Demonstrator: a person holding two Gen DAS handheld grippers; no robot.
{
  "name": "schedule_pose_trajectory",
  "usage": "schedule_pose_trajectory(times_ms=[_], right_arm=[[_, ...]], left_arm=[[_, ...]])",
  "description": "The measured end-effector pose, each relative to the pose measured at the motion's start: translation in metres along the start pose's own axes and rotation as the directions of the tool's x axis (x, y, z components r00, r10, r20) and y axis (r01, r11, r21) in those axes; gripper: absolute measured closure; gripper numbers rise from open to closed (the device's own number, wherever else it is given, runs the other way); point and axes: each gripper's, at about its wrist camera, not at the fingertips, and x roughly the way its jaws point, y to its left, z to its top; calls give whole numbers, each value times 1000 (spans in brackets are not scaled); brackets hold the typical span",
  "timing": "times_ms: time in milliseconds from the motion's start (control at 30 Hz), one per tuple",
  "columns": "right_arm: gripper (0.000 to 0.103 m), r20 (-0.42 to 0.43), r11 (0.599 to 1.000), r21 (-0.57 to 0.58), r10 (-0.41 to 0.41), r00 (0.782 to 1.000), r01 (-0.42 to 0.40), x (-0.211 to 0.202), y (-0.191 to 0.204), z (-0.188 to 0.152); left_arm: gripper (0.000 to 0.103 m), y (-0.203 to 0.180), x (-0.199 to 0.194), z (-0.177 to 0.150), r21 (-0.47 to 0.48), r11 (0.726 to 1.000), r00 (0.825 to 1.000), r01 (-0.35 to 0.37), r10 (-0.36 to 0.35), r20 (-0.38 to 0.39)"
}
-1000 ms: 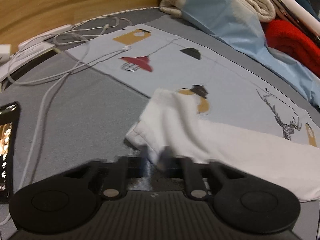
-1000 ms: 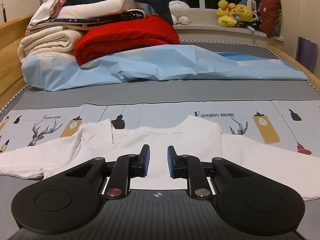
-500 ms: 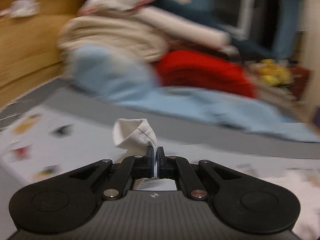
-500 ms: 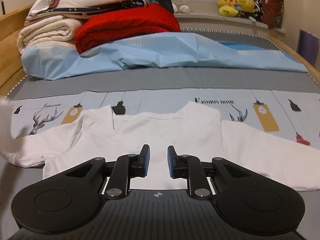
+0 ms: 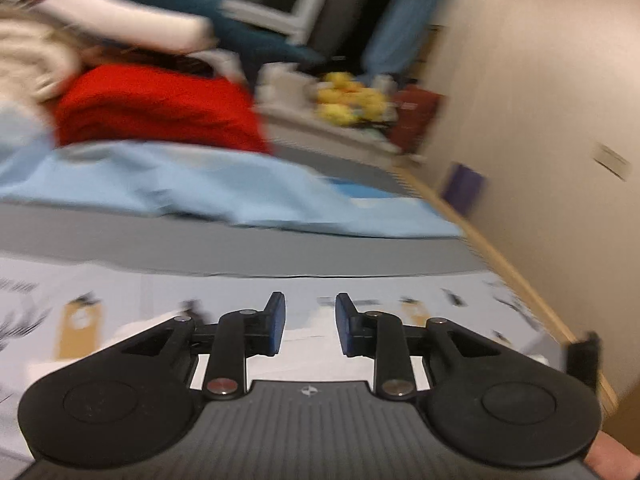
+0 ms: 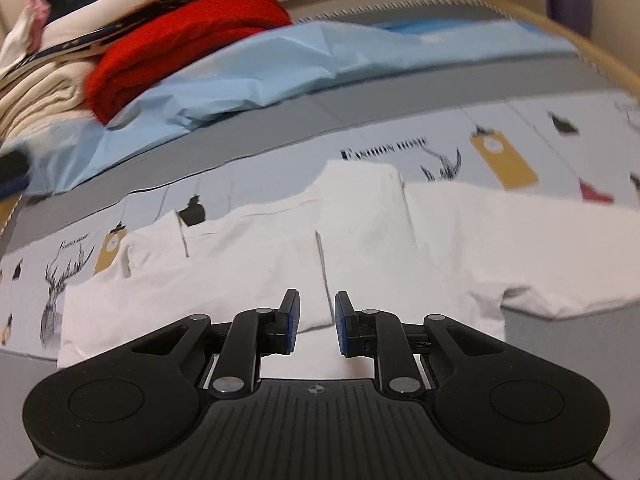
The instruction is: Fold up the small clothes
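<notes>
Two wrist-camera views look along black two-finger claws over a bed.

In the left wrist view, which is blurred, the left gripper [image 5: 308, 324] fills the lower part of the frame. Its jaws are opening, with a clear gap between the blue pads [image 5: 278, 326], and nothing sits between them. A strip of white cloth shows low in the frame just beyond and under the fingers, not touching the pads. Behind it lies the printed bedsheet [image 5: 120, 292], then a pale blue sheet [image 5: 200, 184] across the middle and a red blanket [image 5: 156, 108] at upper left. Yellow plush toys [image 5: 348, 100] sit on a ledge at upper centre.

In the right wrist view, the right gripper [image 6: 316, 324] occupies the lower centre. Its jaws stand a little apart, with a narrow gap between the blue pads [image 6: 291, 322], and they hold nothing. Directly beyond the fingertips, the white shirt [image 6: 280, 256] lies flat on the printed bedsheet [image 6: 500, 160], spreading across the middle of the frame. Its right sleeve [image 6: 540, 240] stretches out towards the right edge, while the left sleeve is folded in over the body, its cuff edge ending just ahead of the claw. Whether the fingertips touch the cloth cannot be told. The red blanket [image 6: 180, 44] and a stack of folded linens [image 6: 40, 92] sit at upper left.
</notes>
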Motion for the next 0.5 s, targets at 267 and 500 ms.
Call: schedule_pose_trajectory(times_ms=[267, 500], right_arm=[[83, -124, 995, 103, 16, 992, -3, 64, -6, -1], [90, -150, 999, -18, -35, 988, 33, 104, 4, -11]], left_arm=[[73, 126, -9, 13, -268, 905, 943, -329, 303, -135], [73, 170, -26, 28, -308, 863, 916, -400, 373, -145]])
